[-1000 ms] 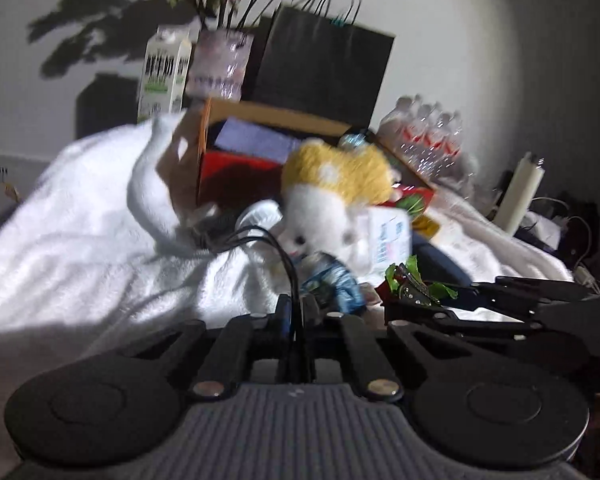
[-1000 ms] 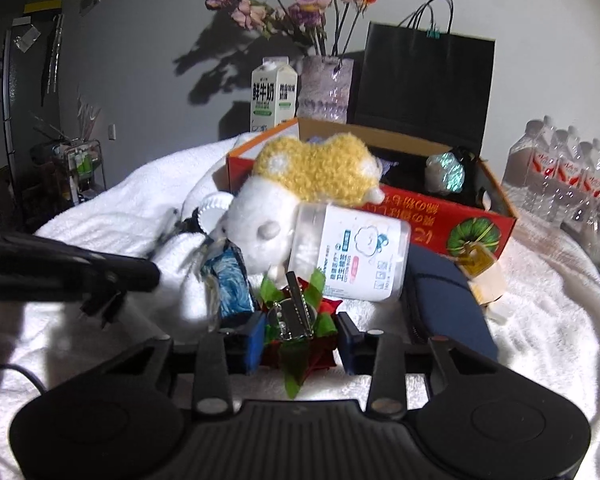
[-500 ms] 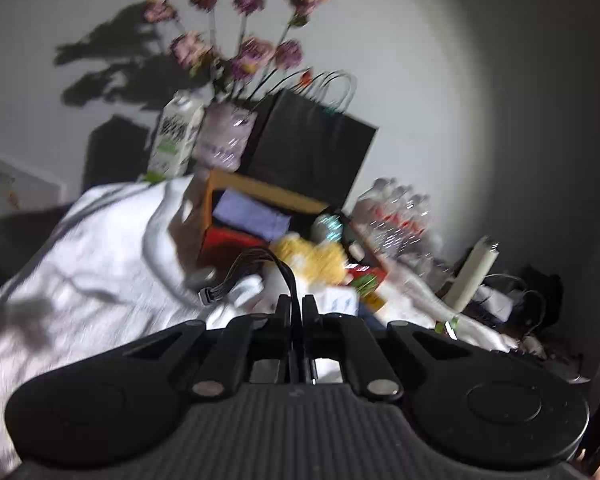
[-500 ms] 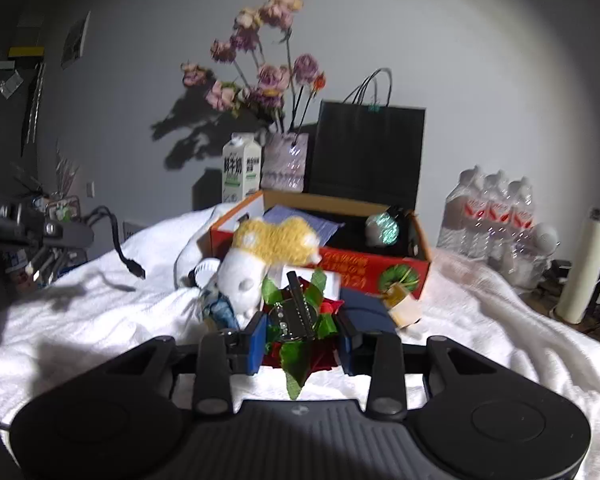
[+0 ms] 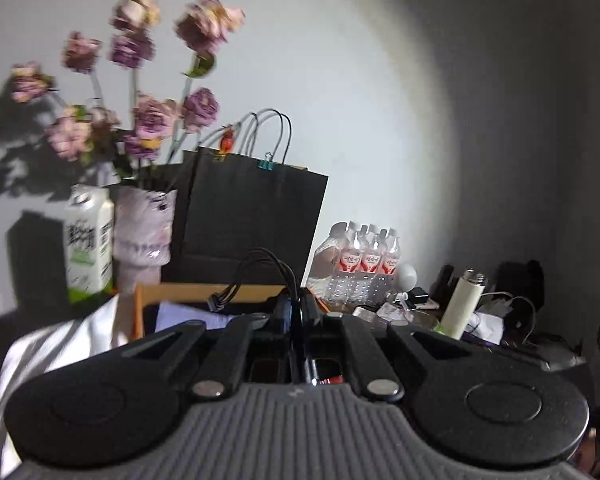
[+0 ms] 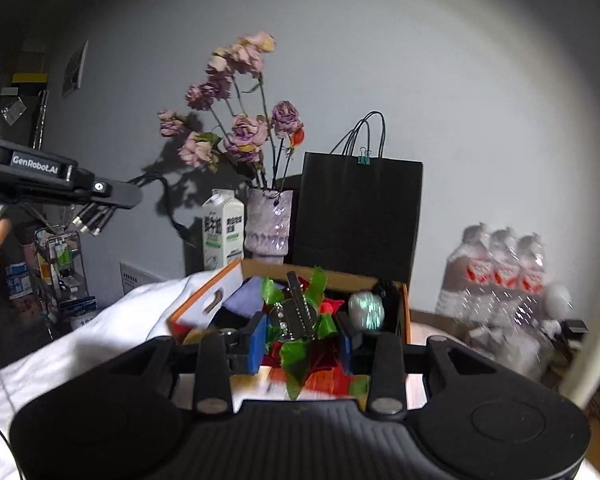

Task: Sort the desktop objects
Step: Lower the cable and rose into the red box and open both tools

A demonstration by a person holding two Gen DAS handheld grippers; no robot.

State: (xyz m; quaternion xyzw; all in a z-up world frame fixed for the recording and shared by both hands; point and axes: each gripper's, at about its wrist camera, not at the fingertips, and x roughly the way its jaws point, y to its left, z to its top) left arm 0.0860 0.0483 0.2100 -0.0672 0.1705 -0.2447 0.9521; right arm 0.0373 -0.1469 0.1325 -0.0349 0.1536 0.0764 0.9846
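Note:
My left gripper (image 5: pixel 296 312) is shut on a black cable (image 5: pixel 260 268) that loops up and left to a plug end, held high above the open cardboard box (image 5: pixel 204 290). The left gripper also shows in the right wrist view (image 6: pixel 112 194) at far left, with the cable ends (image 6: pixel 92 220) hanging from it. My right gripper (image 6: pixel 300 338) is shut on a red and green bow with a metal clip (image 6: pixel 296 316), held just in front of the orange box (image 6: pixel 208 304), which holds a shiny ball (image 6: pixel 366 308) and a lilac item (image 6: pixel 244 298).
Behind the box stand a milk carton (image 6: pixel 222 234), a vase of dried roses (image 6: pixel 268 220) and a black paper bag (image 6: pixel 356 216). A pack of water bottles (image 6: pixel 496 276) and a white flask (image 5: pixel 462 304) are at the right. A white cloth (image 6: pixel 100 340) covers the table.
Both grippers have risen and moved toward the box with their loads. The plush toy and white bottle have dropped out of view below.

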